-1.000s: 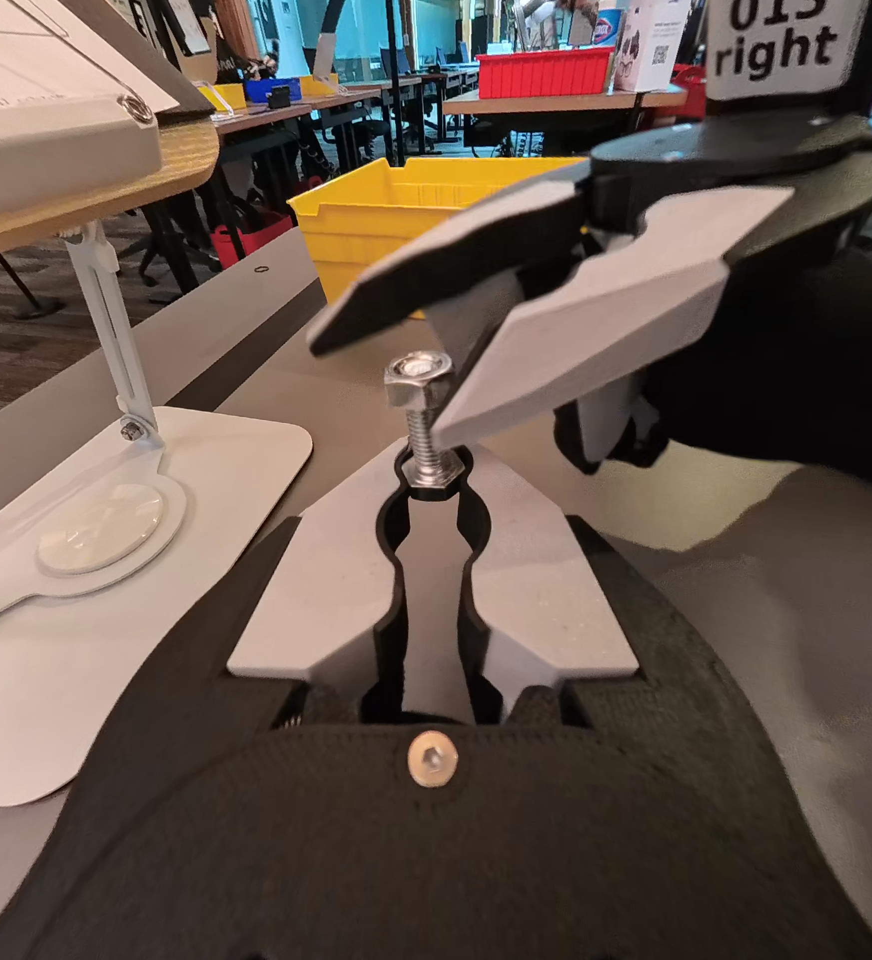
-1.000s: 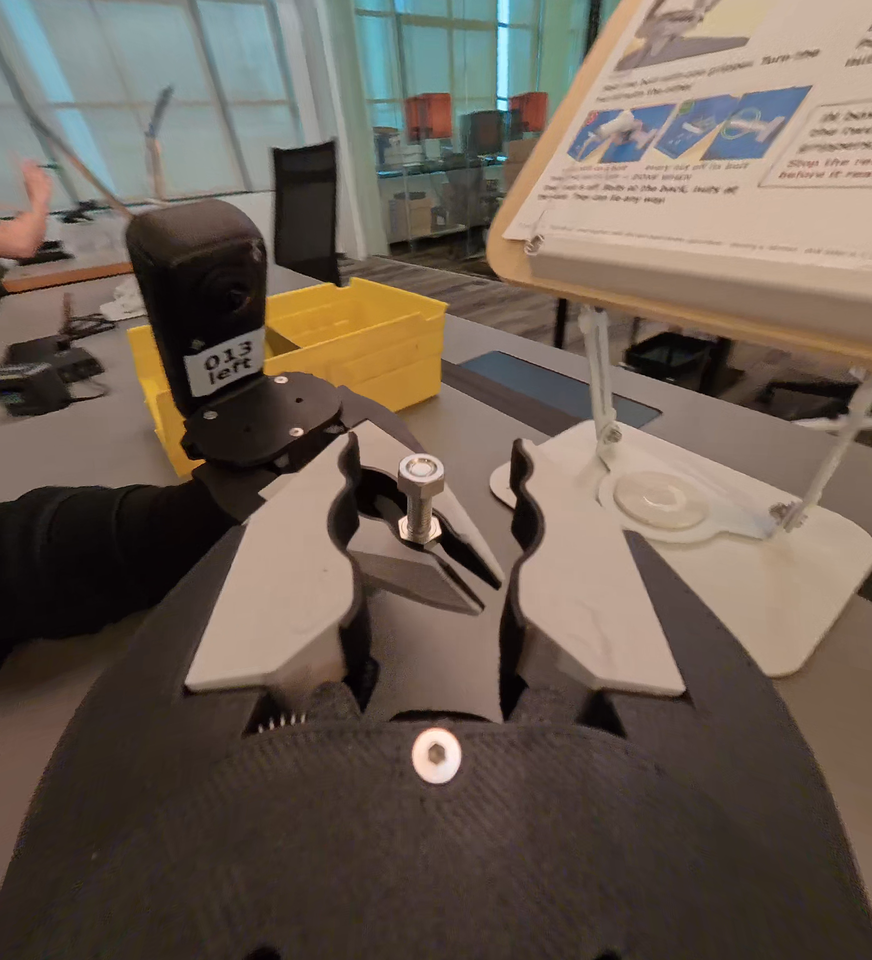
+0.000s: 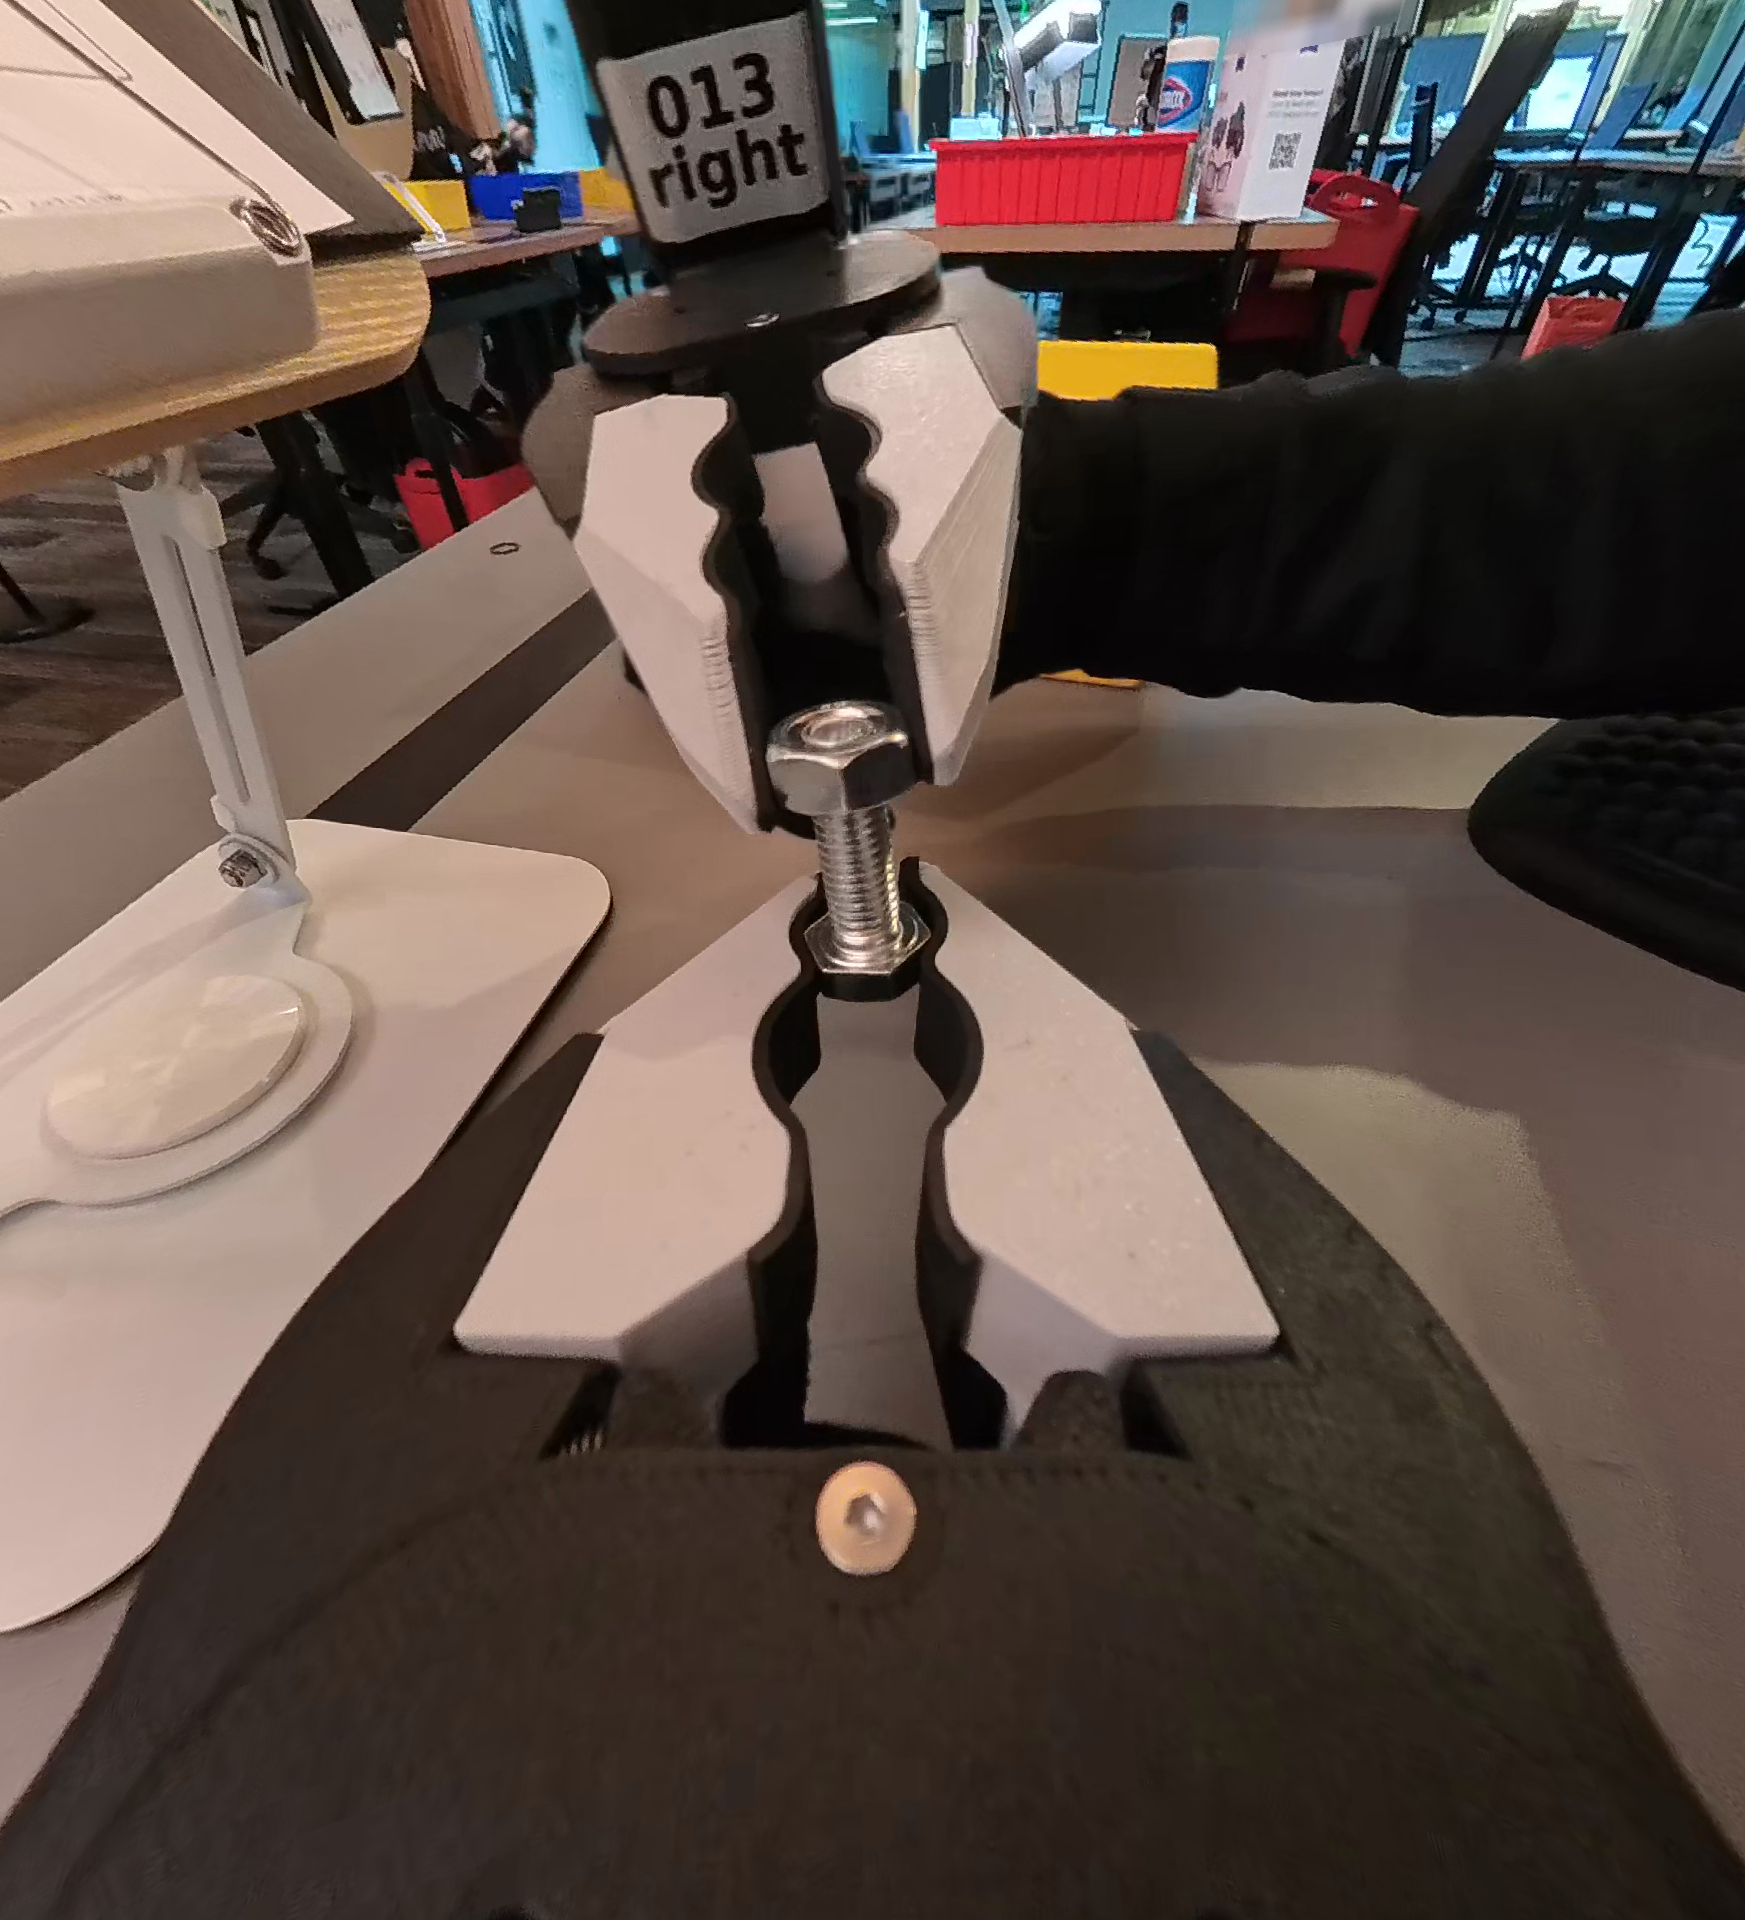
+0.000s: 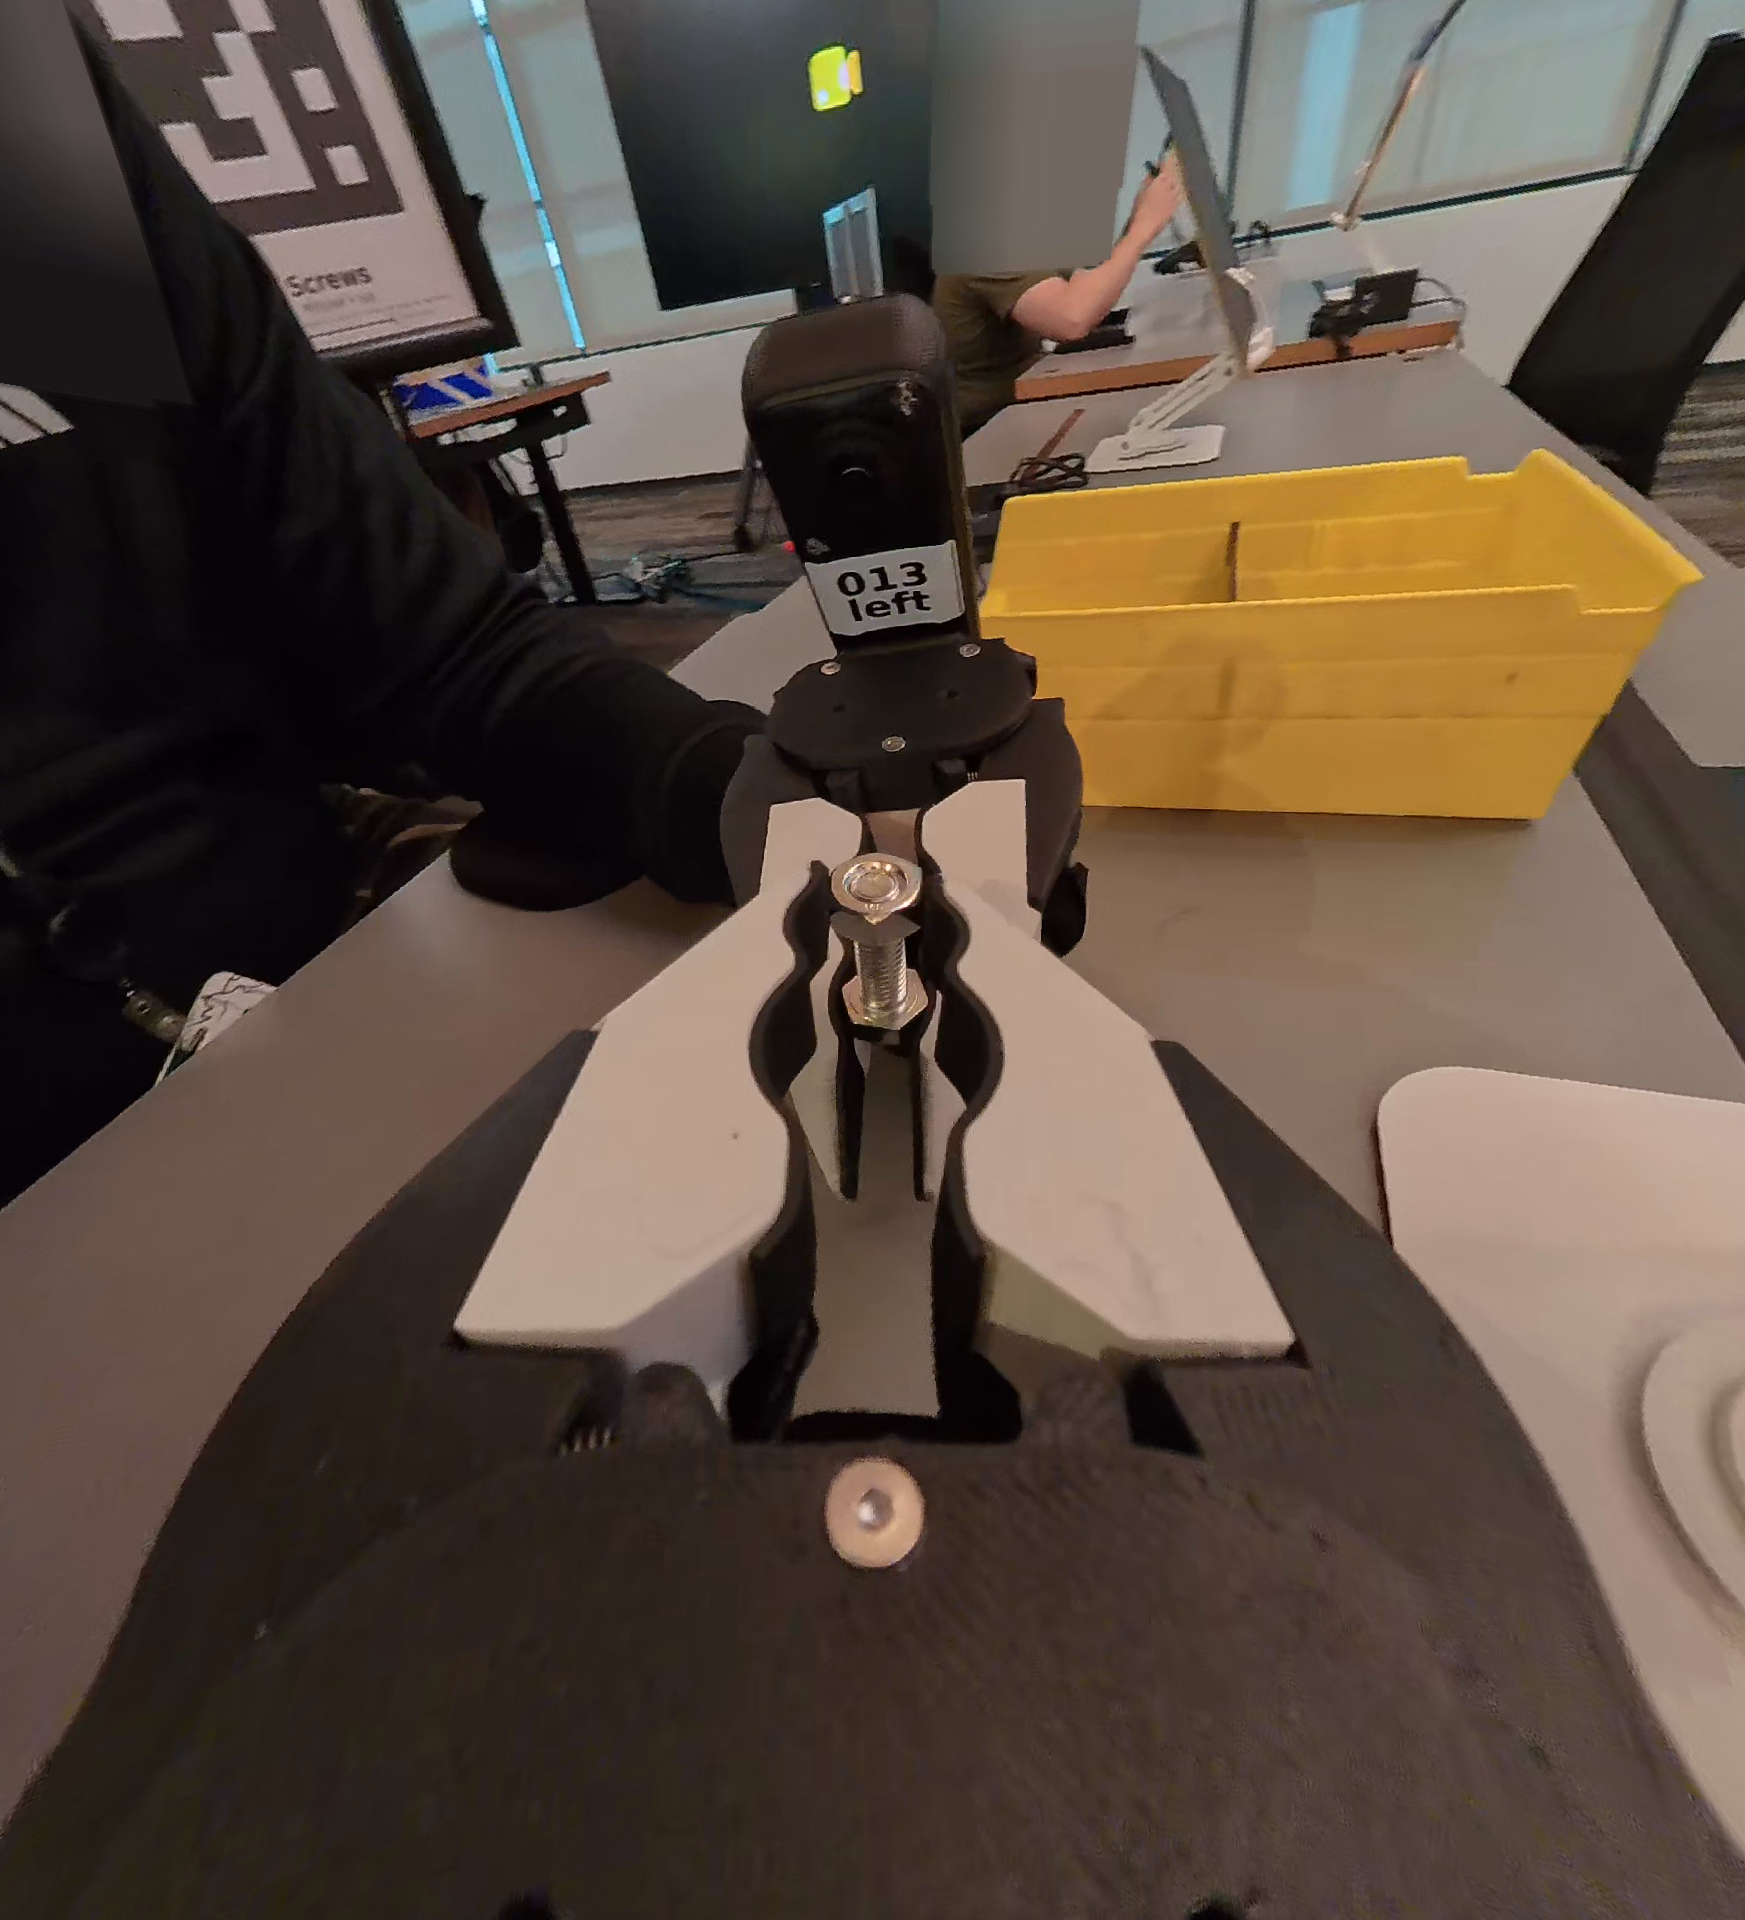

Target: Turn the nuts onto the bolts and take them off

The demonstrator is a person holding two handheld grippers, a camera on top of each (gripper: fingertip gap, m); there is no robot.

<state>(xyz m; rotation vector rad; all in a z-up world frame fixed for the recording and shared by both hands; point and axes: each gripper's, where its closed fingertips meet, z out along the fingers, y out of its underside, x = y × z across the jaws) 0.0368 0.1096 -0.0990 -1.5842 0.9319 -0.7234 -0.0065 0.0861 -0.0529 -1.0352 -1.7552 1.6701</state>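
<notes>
A silver bolt [image 3: 855, 873] stands upright, with a hex nut [image 3: 837, 764] at its top end and its hex head [image 3: 866, 951] at the bottom. My left gripper [image 3: 866, 935] is shut on the lower hex head, held in the notch near its tips. My right gripper [image 3: 837, 774] comes down from behind and above, and its fingers are closed on the nut. In the right wrist view the right gripper [image 4: 876, 906] has the nut [image 4: 876, 888] between its tips, with the threaded shaft [image 4: 880, 961] below.
A white stand base [image 3: 172, 1039] sits left of the bolt and carries a board [image 3: 120, 260] overhead. A yellow bin [image 4: 1315, 665] stands on the grey table [image 3: 1470, 1143] behind the left gripper. A black mesh pad [image 3: 1678, 852] lies at the right. Black sleeves reach in. My right fingertips sit around 6 cm from my left ones.
My right gripper was open and tilted beside the bolt. It has swung round to face the left gripper and closed on the nut. The left gripper still holds the bolt.
</notes>
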